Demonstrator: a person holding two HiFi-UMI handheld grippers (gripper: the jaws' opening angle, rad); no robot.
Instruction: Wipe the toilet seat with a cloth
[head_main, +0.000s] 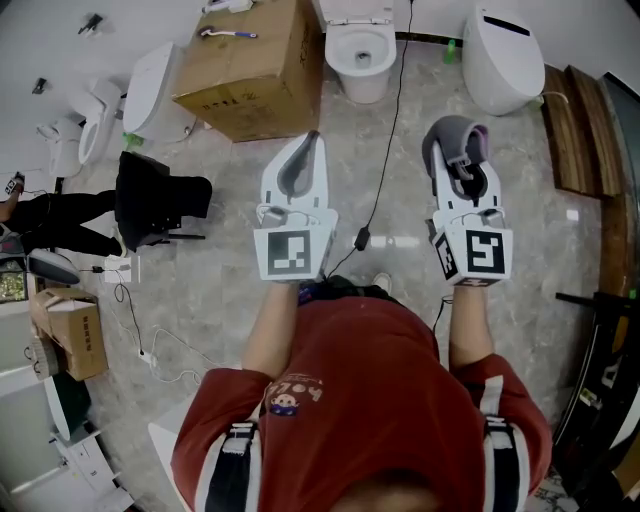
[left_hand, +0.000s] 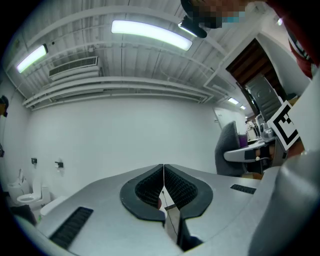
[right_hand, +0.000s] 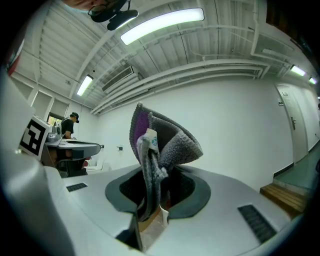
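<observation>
- Two forearms, yours, bare below red sleeves, reach straight ahead side by side above the stone-pattern floor. Each hand carries one gripper, held about level.
- Black chair: far left on the floor, well apart from both of your hands.
- Cardboard box: upper left, with a blue-handled brush lying on top.
- Left gripper: the jaws are pressed together with nothing between them. Its tip points toward the box's near corner.
- Toilet seat: top centre, the bowl open to view. It is ahead of both your grippers and well apart from them.
- Black cable: runs along the floor from the far wall, passing between your two grippers.
- Right gripper: the jaws are clamped on the cloth.
- Cloth: grey with a purple inner face and a white label. It is folded and stands up out of your right gripper's jaws, far from the seat.
- Second toilet: upper right, lid down.
</observation>
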